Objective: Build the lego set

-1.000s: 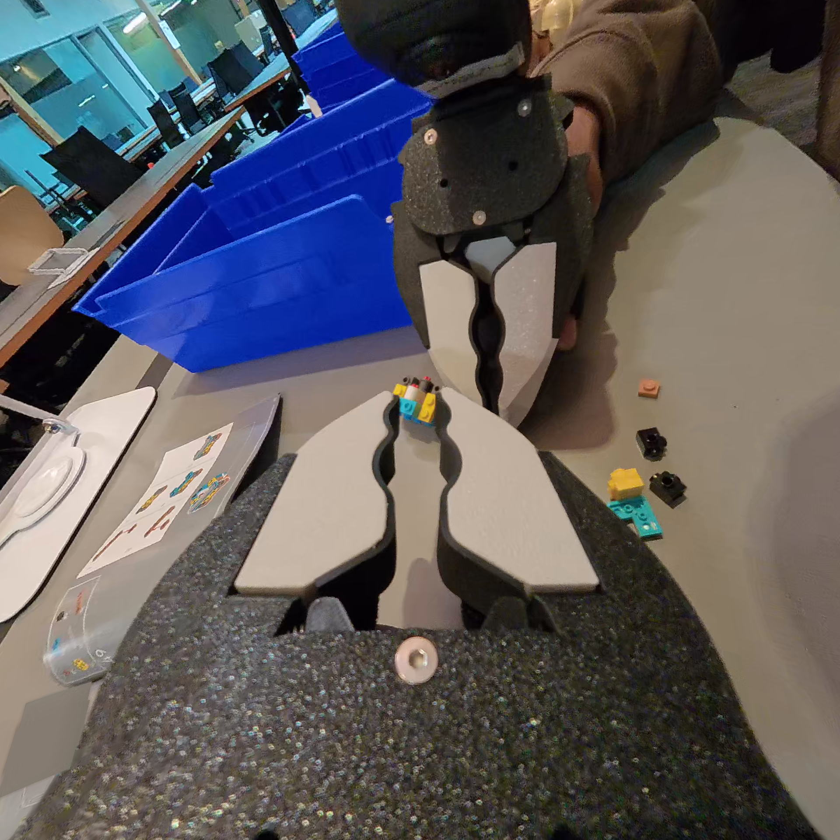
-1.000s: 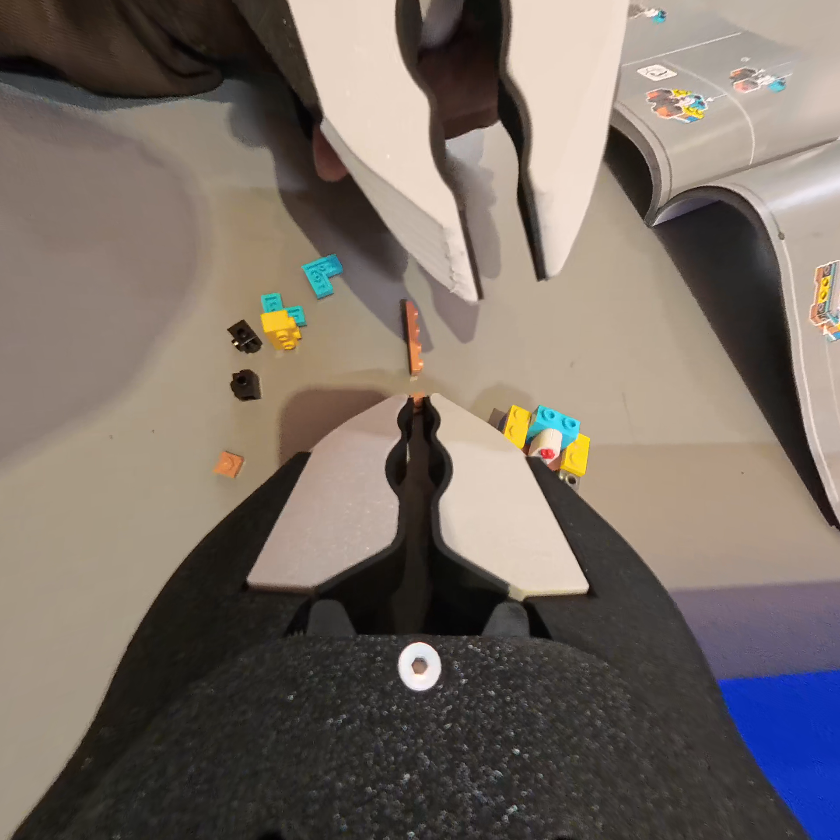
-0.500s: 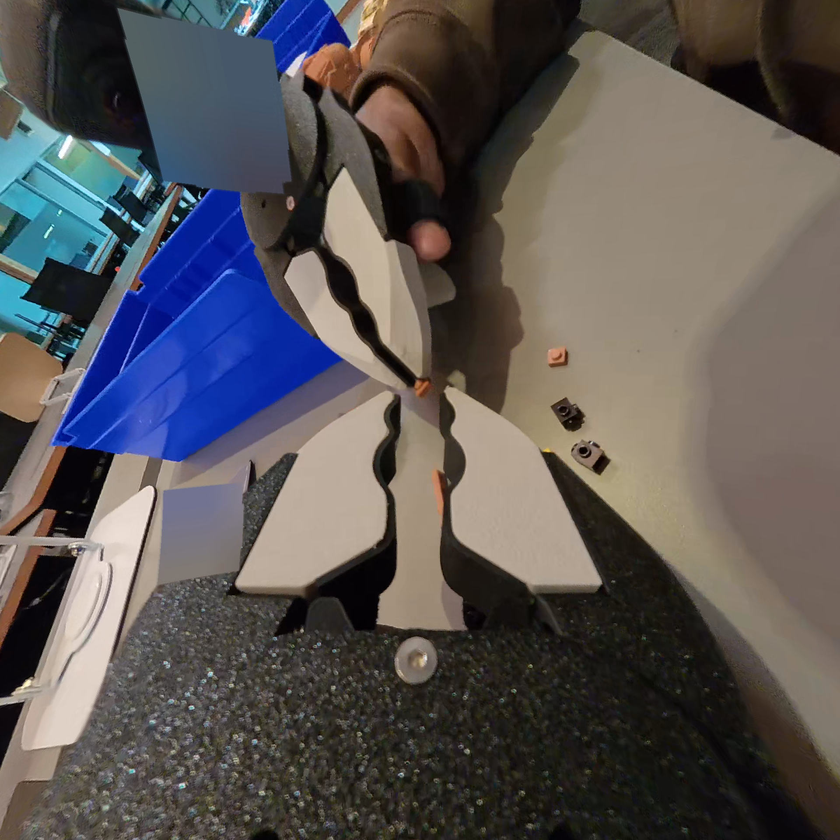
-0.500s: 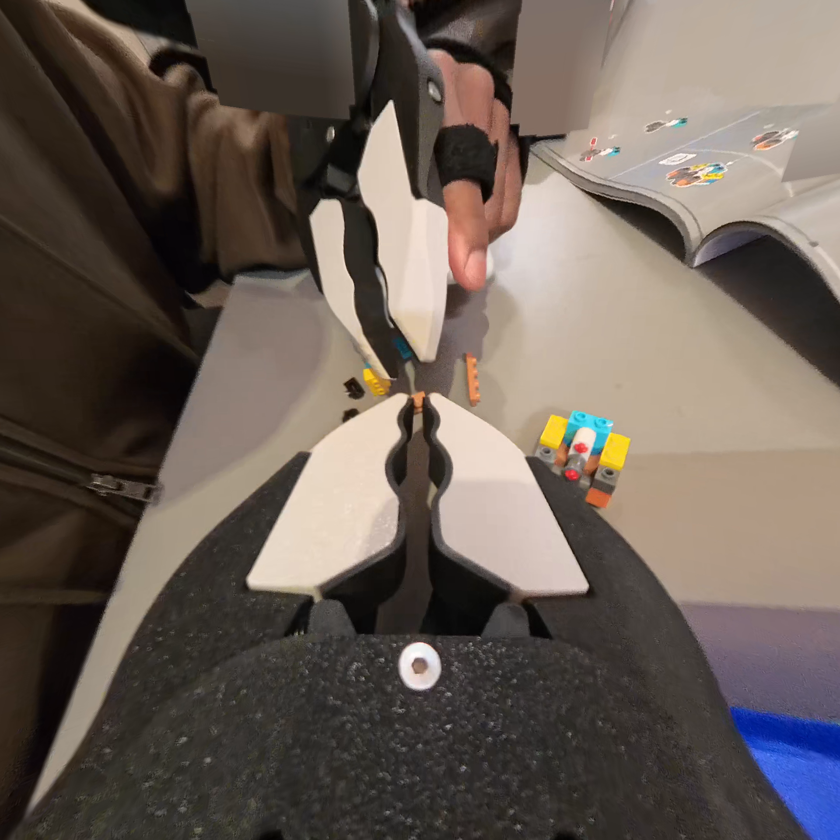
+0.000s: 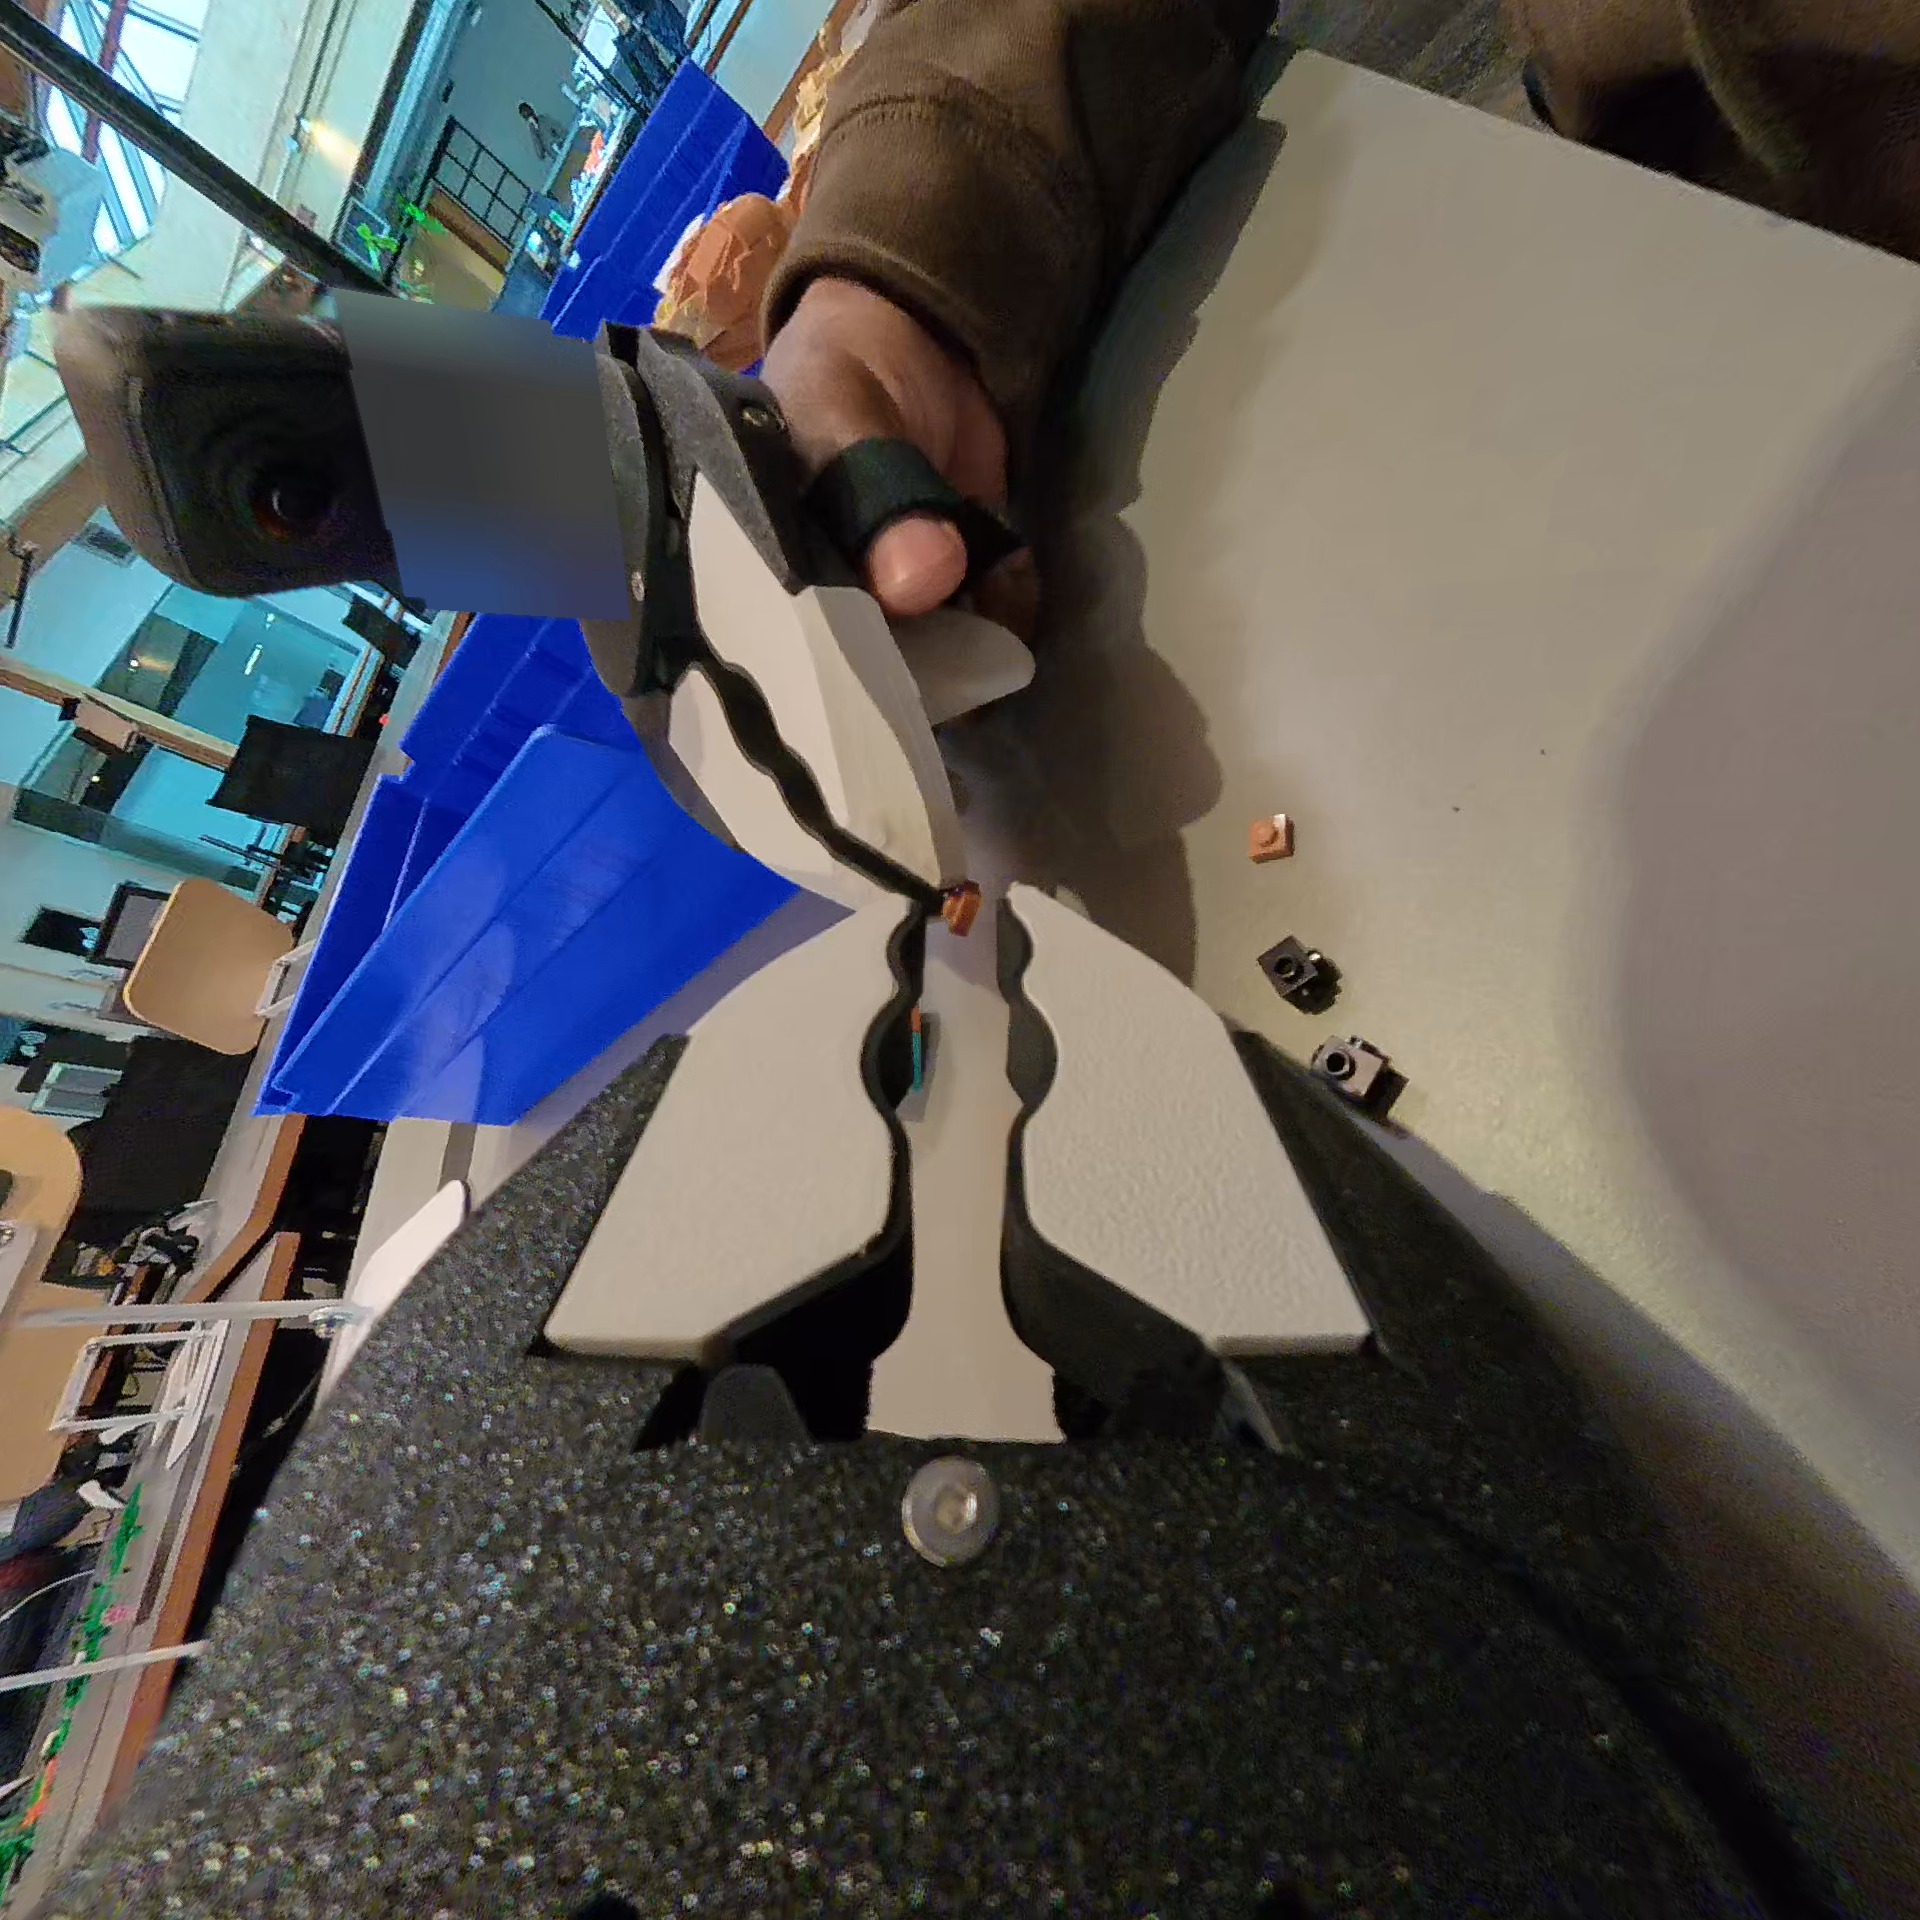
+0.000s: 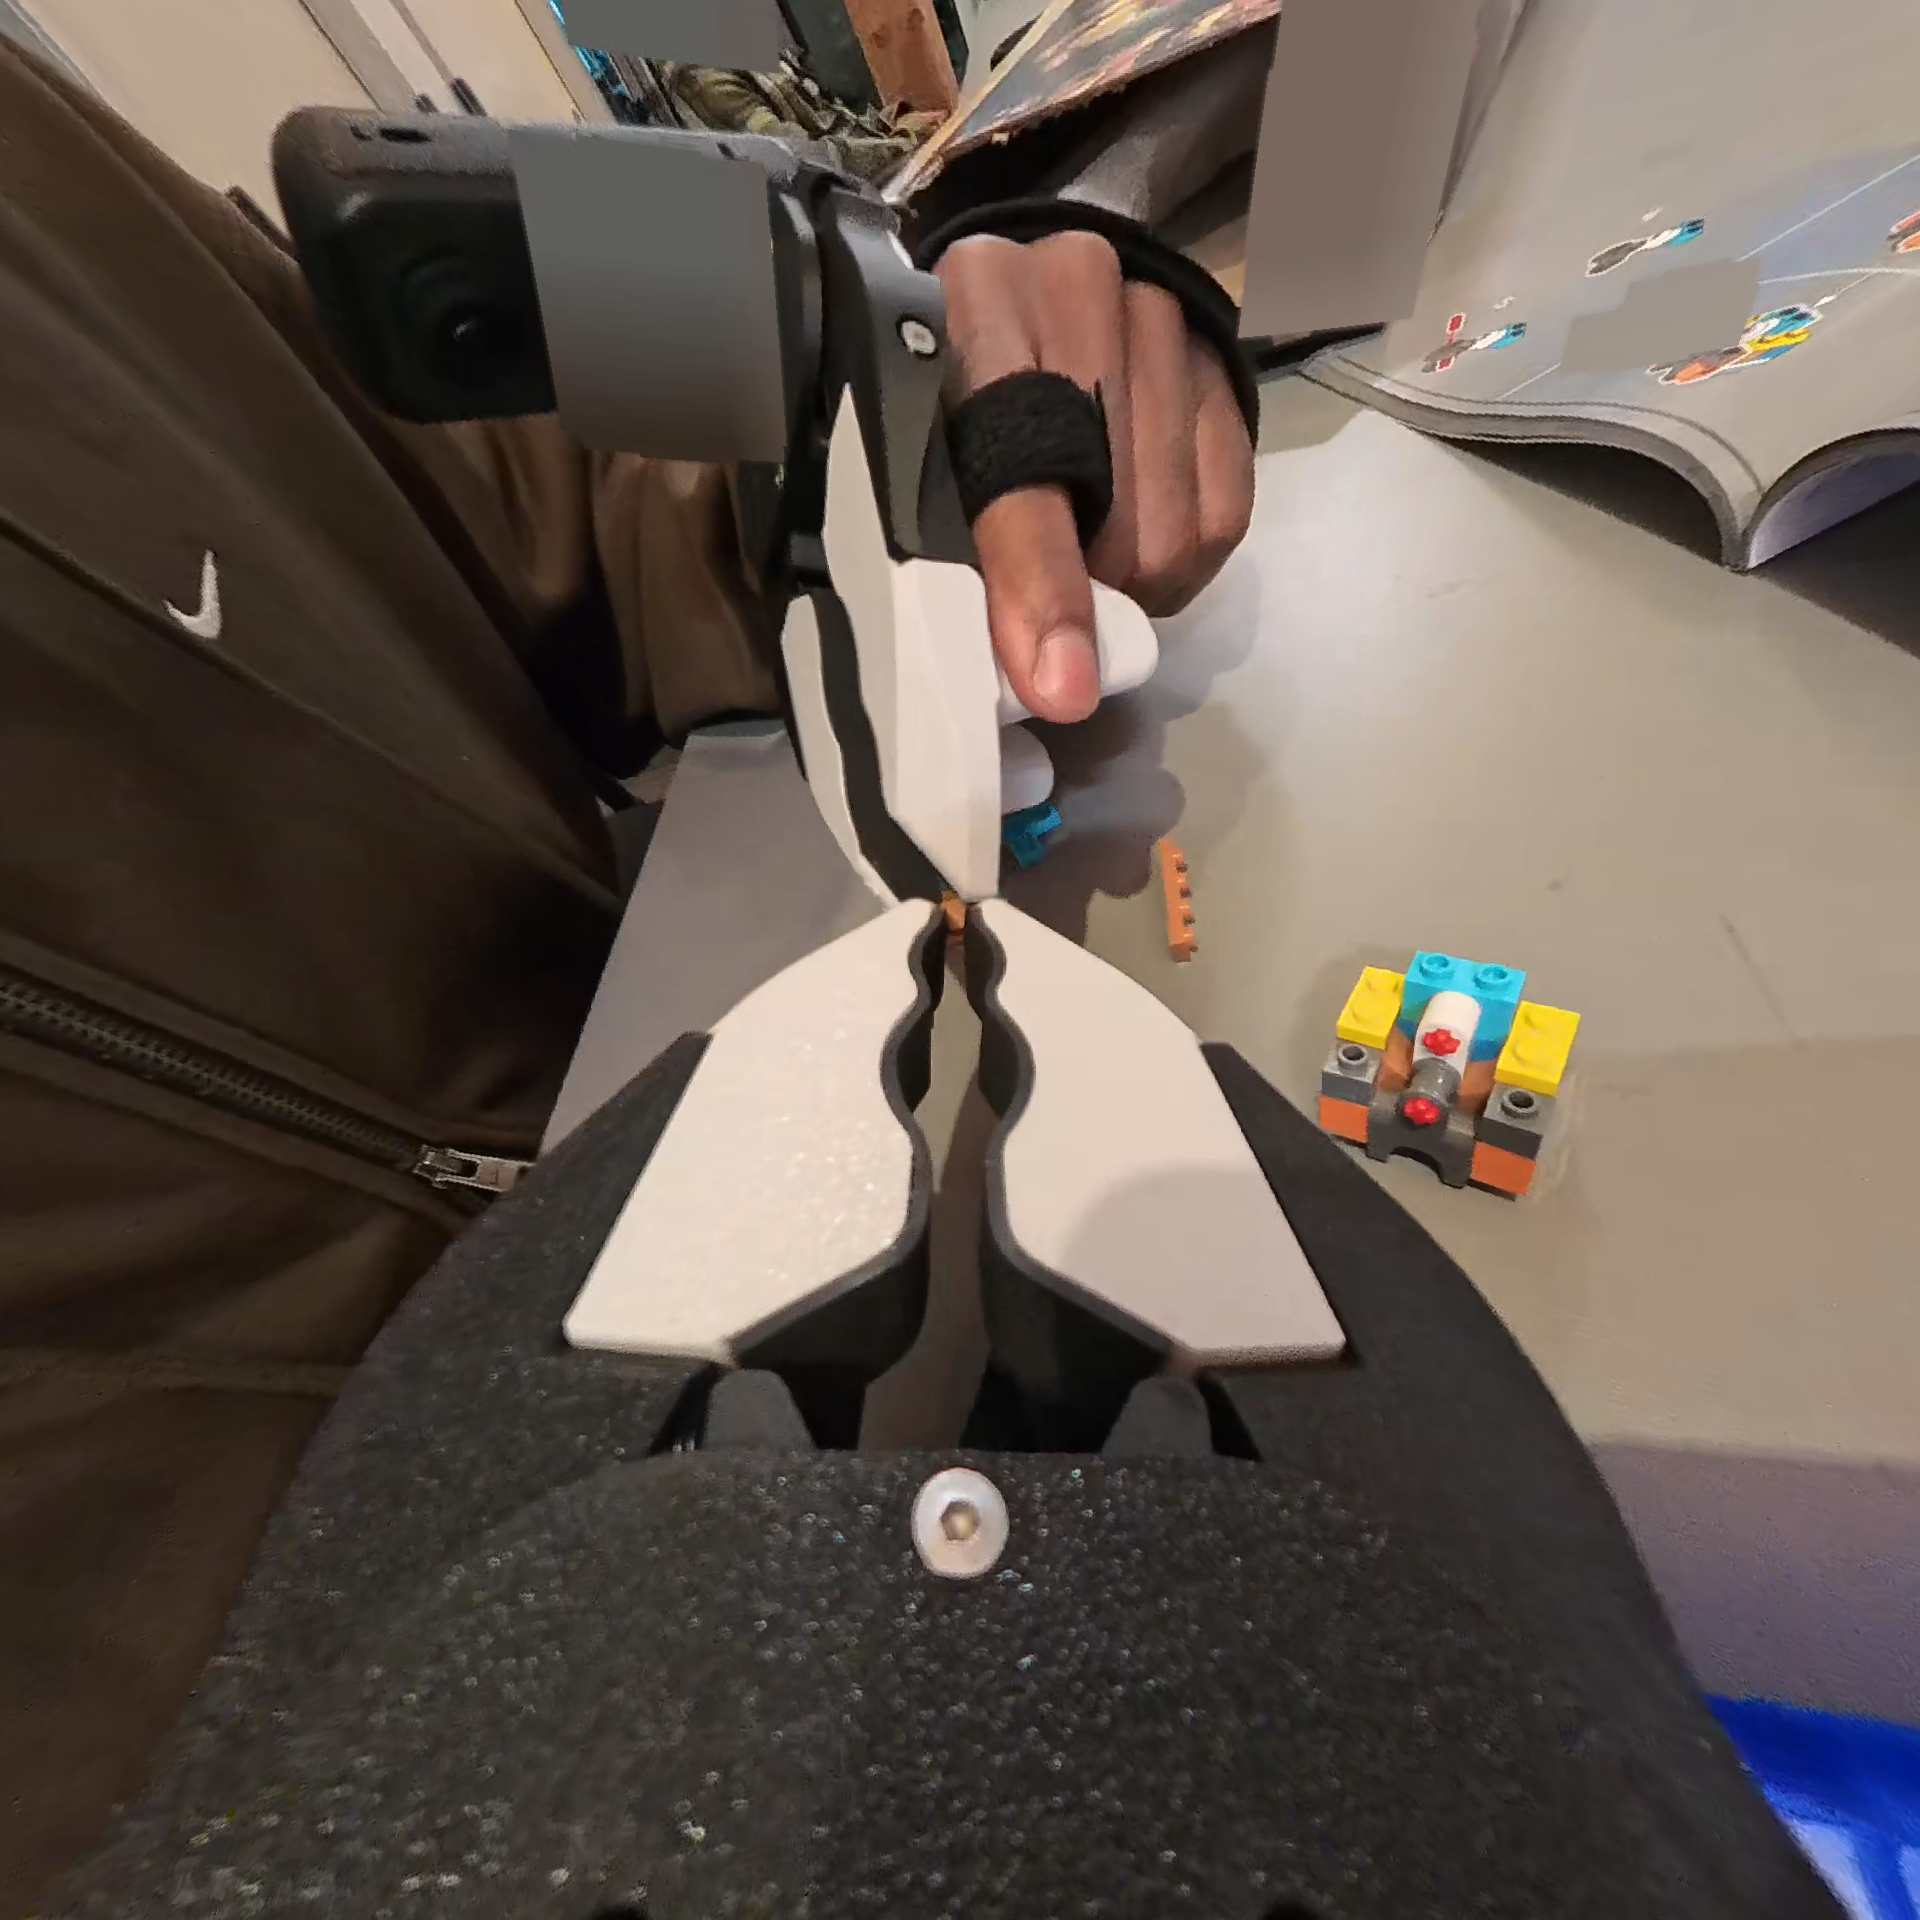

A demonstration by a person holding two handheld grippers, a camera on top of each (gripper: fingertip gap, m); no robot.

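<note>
My right gripper [image 6: 954, 920] is shut on a small brown lego piece [image 6: 952, 914] at its very tips and holds it above the table. In the left wrist view it [image 5: 930, 885] comes in from the upper left with the brown piece [image 5: 961, 906]. My left gripper [image 5: 963, 914] is open, and its tips stand on either side of that piece without clearly touching it. In the right wrist view the left gripper [image 6: 961, 883] shows edge-on from above, tip to tip with mine. The part-built lego model [image 6: 1449, 1070] stands on the grey table [image 6: 1455, 727] to the right.
A long brown plate [image 6: 1179, 899] and a teal piece [image 6: 1029, 831] lie under the grippers. A small brown plate [image 5: 1270, 837] and two black bricks [image 5: 1294, 971] [image 5: 1351, 1065] lie to the right. The open instruction booklet [image 6: 1558, 436] is at the far right, and blue bins [image 5: 499, 935] are behind. Both grippers' tips are close together, under 4 cm apart. My left tips are roughly 6 cm from the small brown plate [image 5: 1270, 837].
Both grippers have risen off the table, tilted and come tip to tip. The right one has kept the brown piece. The model has left the left wrist view.
</note>
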